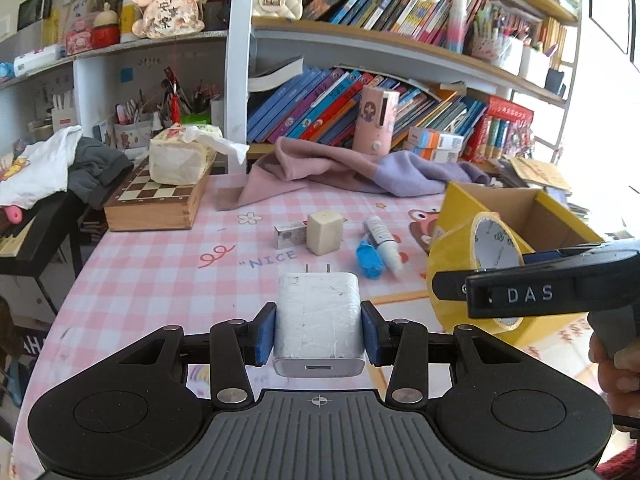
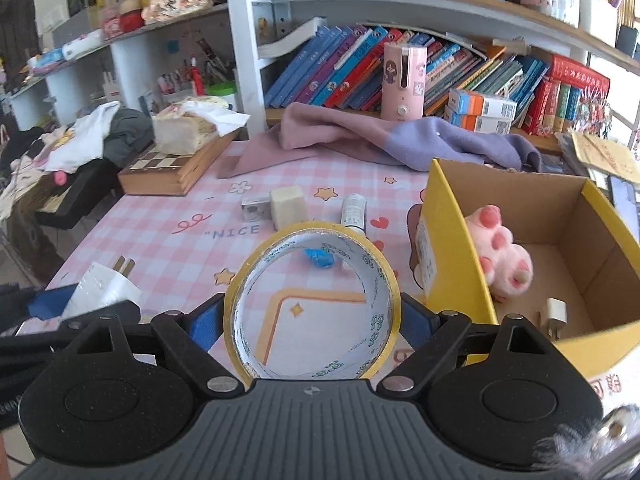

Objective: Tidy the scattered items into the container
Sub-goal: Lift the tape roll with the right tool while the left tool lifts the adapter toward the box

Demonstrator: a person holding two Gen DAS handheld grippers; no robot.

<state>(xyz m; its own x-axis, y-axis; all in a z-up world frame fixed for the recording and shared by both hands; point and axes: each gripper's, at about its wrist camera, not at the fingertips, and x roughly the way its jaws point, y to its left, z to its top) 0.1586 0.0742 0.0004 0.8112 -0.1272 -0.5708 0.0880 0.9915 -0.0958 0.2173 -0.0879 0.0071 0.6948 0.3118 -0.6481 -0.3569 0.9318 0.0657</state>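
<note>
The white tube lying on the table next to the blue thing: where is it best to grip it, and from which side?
Grip the white tube across its middle, coming from above. It lies flat, its length running away from the camera, so the jaws should close across its narrow width. The blue wrapper touches its left side near the tip, so stay higher up.

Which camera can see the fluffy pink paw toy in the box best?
The right wrist view: it looks down into the yellow cardboard box, where the pink paw toy lies against the near wall. The left wrist view shows only the box's upper inside; the toy is hidden there.
</note>
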